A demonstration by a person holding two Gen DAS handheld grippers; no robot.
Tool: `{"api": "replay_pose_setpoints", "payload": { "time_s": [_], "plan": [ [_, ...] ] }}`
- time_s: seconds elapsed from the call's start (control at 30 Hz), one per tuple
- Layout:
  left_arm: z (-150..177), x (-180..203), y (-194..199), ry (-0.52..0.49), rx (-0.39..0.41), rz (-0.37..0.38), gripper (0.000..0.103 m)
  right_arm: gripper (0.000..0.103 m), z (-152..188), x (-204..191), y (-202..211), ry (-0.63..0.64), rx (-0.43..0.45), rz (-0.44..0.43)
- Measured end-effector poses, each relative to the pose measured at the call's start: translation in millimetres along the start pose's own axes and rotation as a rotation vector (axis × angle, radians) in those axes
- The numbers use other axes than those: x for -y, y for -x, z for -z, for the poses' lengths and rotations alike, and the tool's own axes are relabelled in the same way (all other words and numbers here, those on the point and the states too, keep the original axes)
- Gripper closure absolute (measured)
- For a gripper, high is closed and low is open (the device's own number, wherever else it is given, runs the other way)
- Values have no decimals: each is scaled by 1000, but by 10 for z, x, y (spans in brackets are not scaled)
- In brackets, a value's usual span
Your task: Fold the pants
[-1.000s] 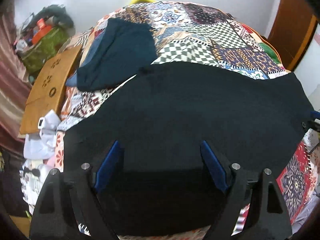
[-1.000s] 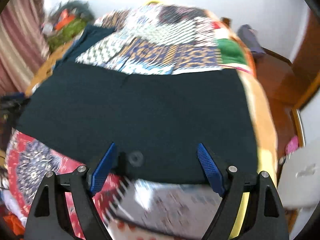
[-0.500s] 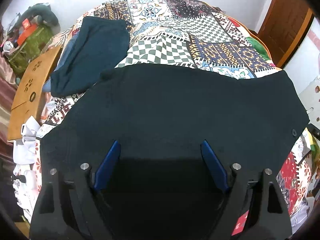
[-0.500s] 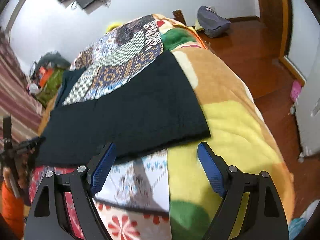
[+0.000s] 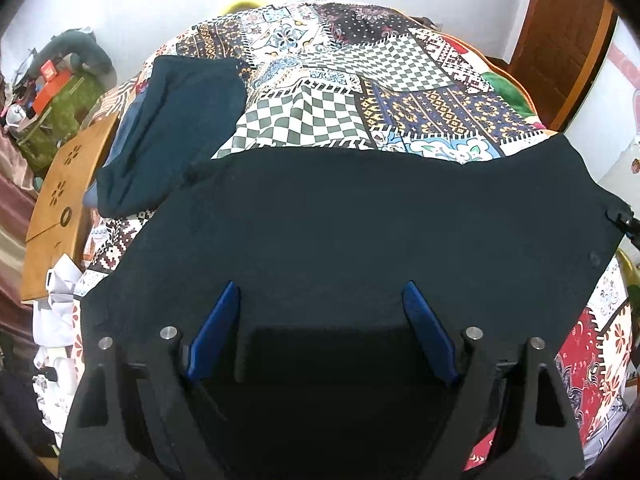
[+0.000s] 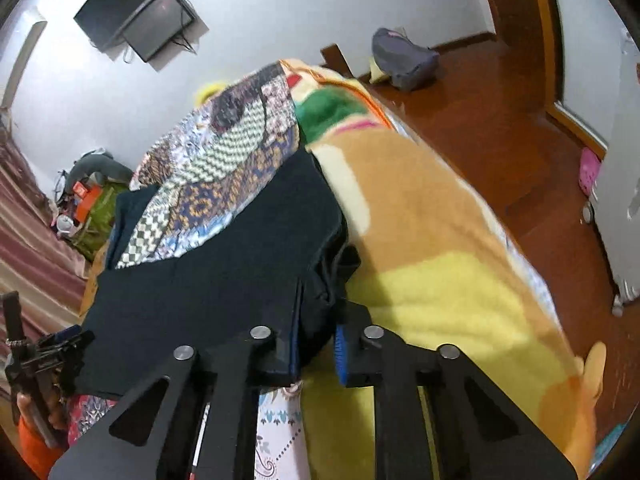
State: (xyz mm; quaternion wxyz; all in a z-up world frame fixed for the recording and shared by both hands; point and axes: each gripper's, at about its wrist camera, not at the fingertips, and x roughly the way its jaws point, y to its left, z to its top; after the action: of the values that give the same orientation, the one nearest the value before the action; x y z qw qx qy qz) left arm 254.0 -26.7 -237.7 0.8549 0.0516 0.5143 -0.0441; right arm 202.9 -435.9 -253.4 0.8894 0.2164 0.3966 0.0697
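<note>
Black pants (image 5: 360, 224) lie spread across a patchwork bedspread (image 5: 344, 80); they also show in the right wrist view (image 6: 224, 272). My left gripper (image 5: 320, 316) is open above the near edge of the pants, with fabric between and under its blue pads (image 5: 216, 332). My right gripper (image 6: 318, 344) is shut on the right end of the pants, where the cloth bunches up between the pads. The right gripper shows at the pants' right corner in the left wrist view (image 5: 624, 220). The left gripper shows at far left in the right wrist view (image 6: 52, 356).
A folded dark teal garment (image 5: 176, 132) lies on the bed at back left. A wooden board (image 5: 60, 200) and white clothes (image 5: 56, 320) sit off the left side. A yellow-orange blanket (image 6: 432, 264) covers the right side. The wooden floor (image 6: 520, 128) holds a bag (image 6: 400, 60).
My right gripper swung to the pants' right end and closed on the fabric there. My left gripper stayed open over the near edge, shifting only slightly.
</note>
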Motion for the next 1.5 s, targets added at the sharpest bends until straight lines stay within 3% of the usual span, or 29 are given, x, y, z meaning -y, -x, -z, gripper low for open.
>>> {"api": "replay_pose_setpoints", "payload": {
  "time_s": [0.17, 0.4, 0.63, 0.87, 1.03, 1.2, 1.5],
  "plan": [
    [-4, -61, 60, 25, 18, 16, 18, 93, -146, -166, 77, 76, 41, 25],
    [-34, -245, 285, 70, 81, 33, 18, 93, -412, -627, 223, 159, 94, -38],
    [69, -533, 648, 123, 169, 33, 18, 93, -681, -1370, 268, 271, 149, -129],
    [300, -896, 936, 180, 229, 16, 12, 93, -703, -2205, 130, 391, 136, -229],
    [503, -1176, 1087, 242, 251, 7, 12, 93, -532, -2830, -84, 480, 89, -304],
    [693, -1406, 1193, 297, 259, -4, 11, 93, -114, -3313, -450, 580, -40, -361],
    [1003, -1615, 1133, 363, 217, -5, 11, 93, 870, -3437, -1020, 685, -297, -365]
  ]
}}
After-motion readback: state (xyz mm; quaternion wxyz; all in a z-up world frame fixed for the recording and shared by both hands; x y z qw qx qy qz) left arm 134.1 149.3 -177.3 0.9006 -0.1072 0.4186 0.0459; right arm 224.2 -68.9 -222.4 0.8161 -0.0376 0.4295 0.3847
